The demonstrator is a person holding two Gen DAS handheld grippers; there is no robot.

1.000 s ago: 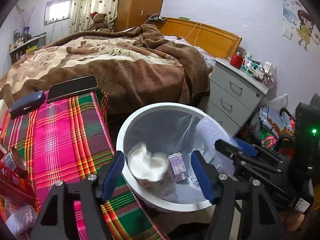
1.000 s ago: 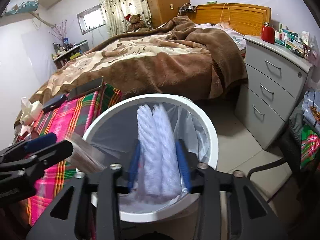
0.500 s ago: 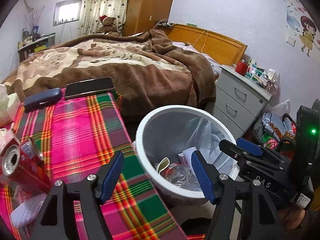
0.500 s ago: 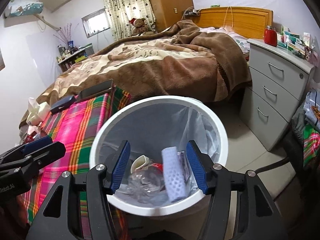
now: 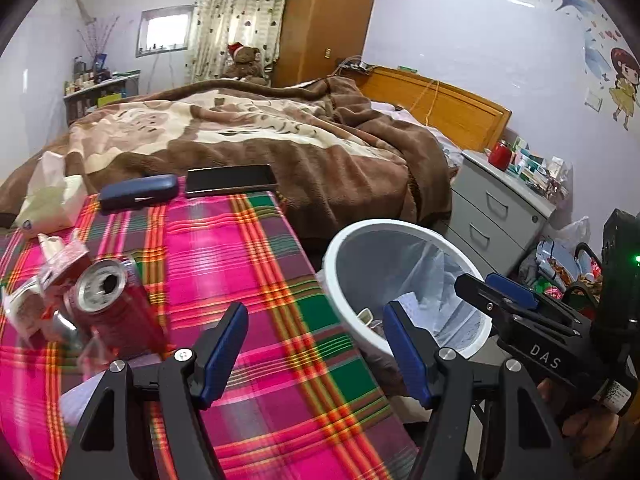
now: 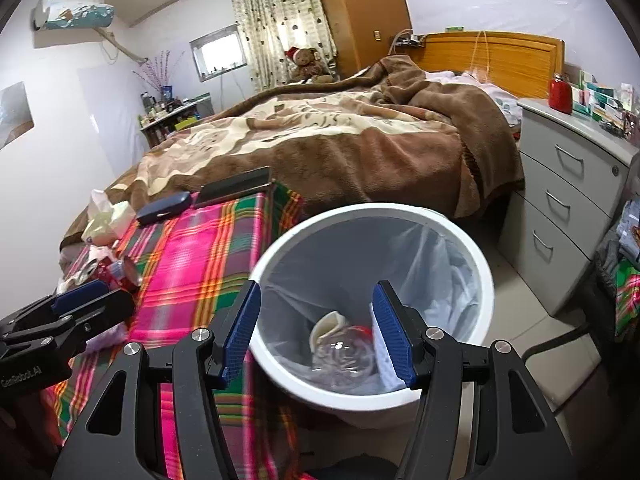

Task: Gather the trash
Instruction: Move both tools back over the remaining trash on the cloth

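Collecting is partly done, judging by the bin (image 6: 476, 264): its liner already holds a clear crushed plastic piece (image 6: 344, 354), a curled white scrap (image 6: 330, 322) and a bit of red wrapper beside them.

Left on the table (image 5: 248, 264), at its left end:
- red can (image 5: 116, 304) on its side, open top toward the camera
- crumpled wrappers (image 5: 44, 280) touching the can on its far side
- a pale soft wad (image 5: 80, 396) at the near edge, partly hidden by the left gripper's frame; what it is I cannot tell

Glasses case (image 5: 138, 197), phone (image 5: 230, 179) and tissue pack (image 5: 52, 204) sit at the far end. Likely not trash.

Left gripper (image 5: 316, 354): fingers apart at a middling gap, nothing between them. It hangs above the plaid cloth, between can and bin, touching neither.

Right gripper (image 6: 316, 334): fingers spread, empty. It looks down into the bin's mouth; the trash seen between the pads lies well below them, not in contact.

Judgement: roughly halfway through. The can pile is the next target, and the left gripper is nearer to it.
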